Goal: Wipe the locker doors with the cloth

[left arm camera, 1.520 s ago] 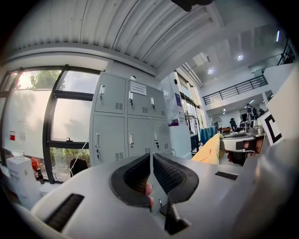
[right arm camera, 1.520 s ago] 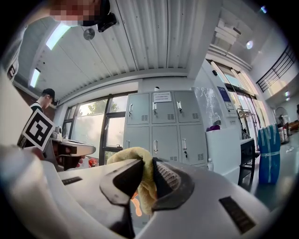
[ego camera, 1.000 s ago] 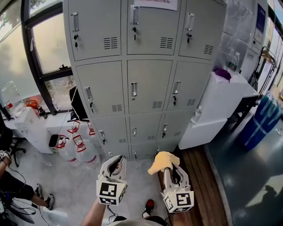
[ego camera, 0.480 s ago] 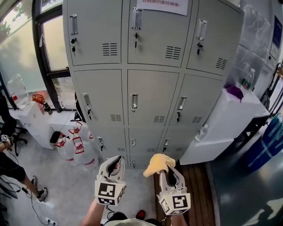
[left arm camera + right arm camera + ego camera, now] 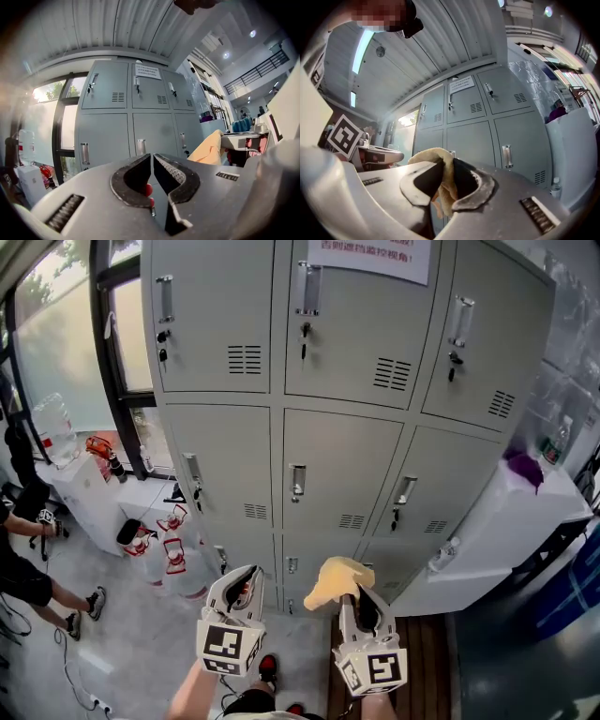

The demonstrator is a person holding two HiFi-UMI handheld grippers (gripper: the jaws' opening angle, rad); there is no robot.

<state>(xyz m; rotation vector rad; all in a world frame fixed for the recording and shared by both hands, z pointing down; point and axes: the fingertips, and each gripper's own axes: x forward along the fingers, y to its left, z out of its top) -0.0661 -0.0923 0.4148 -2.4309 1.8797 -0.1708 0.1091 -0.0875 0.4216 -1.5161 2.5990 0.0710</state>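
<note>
While the right gripper (image 5: 353, 596) pinches the cloth (image 5: 333, 577) in front of the locker doors (image 5: 342, 460), wiping looks not yet begun; next it should reach a door. The left gripper (image 5: 246, 577) is closed and empty.

**Out of sight**

Notice (image 5: 370, 257) on top lockers (image 5: 337, 465): cut by upper edge, print unreadable. Bottom row partly behind cloth (image 5: 333, 579). Cloth's lower end buried in right gripper (image 5: 443, 178). Bystander (image 5: 19, 559) cropped at left.

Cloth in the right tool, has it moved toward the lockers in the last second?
Yes. The cloth in the right tool has come nearer the lockers, which now loom larger behind it in the head view.
</note>
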